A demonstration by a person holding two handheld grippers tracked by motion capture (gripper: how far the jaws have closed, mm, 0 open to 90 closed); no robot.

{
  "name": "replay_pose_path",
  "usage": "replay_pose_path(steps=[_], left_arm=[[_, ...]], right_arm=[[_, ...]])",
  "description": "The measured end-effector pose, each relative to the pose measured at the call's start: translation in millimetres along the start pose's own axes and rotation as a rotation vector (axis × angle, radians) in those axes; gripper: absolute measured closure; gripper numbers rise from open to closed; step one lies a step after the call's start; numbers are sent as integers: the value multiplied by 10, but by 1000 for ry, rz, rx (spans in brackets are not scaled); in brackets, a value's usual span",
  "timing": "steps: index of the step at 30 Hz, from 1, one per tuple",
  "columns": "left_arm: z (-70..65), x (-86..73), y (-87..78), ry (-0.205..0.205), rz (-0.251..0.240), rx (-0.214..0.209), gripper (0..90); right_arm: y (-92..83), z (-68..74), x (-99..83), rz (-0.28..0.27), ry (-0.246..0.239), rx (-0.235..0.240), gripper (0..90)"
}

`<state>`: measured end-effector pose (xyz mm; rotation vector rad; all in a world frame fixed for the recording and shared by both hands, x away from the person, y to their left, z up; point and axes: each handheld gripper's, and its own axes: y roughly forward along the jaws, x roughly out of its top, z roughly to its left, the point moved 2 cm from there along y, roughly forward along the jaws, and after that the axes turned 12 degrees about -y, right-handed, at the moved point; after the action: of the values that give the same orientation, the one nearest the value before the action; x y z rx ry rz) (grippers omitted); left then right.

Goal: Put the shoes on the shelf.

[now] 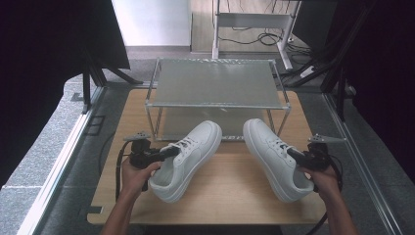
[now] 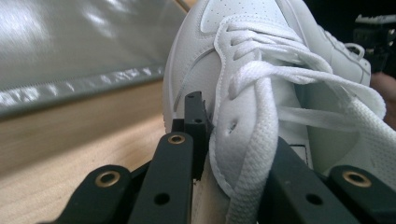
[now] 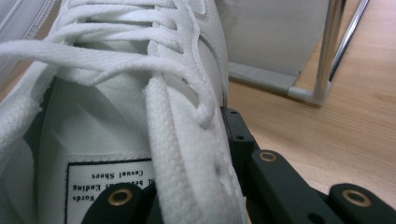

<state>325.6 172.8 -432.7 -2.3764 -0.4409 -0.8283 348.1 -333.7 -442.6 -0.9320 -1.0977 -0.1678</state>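
1. The left tool (image 1: 169,152) is clamped on the laced side wall of the left white sneaker (image 1: 188,159): in the left gripper view one black jaw presses the outside of the leather by the eyelets, the other sits inside by the tongue.
2. The right tool (image 1: 293,153) is clamped the same way on the right white sneaker (image 1: 275,157), with the eyelet strip pinched between its jaws.
3. Both sneakers are over the middle of the wooden table (image 1: 225,200), toes pointing away from the person and leaning toward each other, just in front of the rack (image 1: 215,82). I cannot tell whether their soles touch the table.
4. The sneakers are smooth white leather with perforated toe caps, thick white soles and flat woven white laces (image 2: 261,126).
5. The rack is a low two-tier shelf of shiny metal tubing with grey, finely textured shelf plates. The table is pale wood grain.
6. In the right gripper view, a white label (image 3: 109,186) inside the right sneaker's tongue shows upside-down black print; "Casual Shoes" and "Words" can be read.
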Motion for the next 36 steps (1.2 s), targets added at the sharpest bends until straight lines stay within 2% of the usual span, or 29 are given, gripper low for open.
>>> replay_pose_path(steps=[4, 6, 11, 16, 23, 27, 36], left_arm=[[-15, 33, -66, -12, -32, -24, 826], [-32, 54, -95, -17, -52, -37, 825], [-56, 94, -120, -28, -85, -53, 825], [-92, 155, -163, -44, -109, -79, 826], [-202, 247, -224, -25, -135, -91, 825], [-270, 367, -236, -35, -154, -119, 825], [-390, 604, -214, -20, -181, -108, 825]], right_arm=[[-40, 12, 42, -36, 16, 14, 863], [-66, 10, 73, -77, 46, 27, 863], [-97, 32, 126, -114, 62, 36, 864], [-166, 76, 215, -141, 55, 42, 863], [-215, 125, 327, -189, 59, 61, 863], [-231, 144, 438, -205, 59, 73, 863], [-270, 197, 720, -238, 34, 62, 863]])
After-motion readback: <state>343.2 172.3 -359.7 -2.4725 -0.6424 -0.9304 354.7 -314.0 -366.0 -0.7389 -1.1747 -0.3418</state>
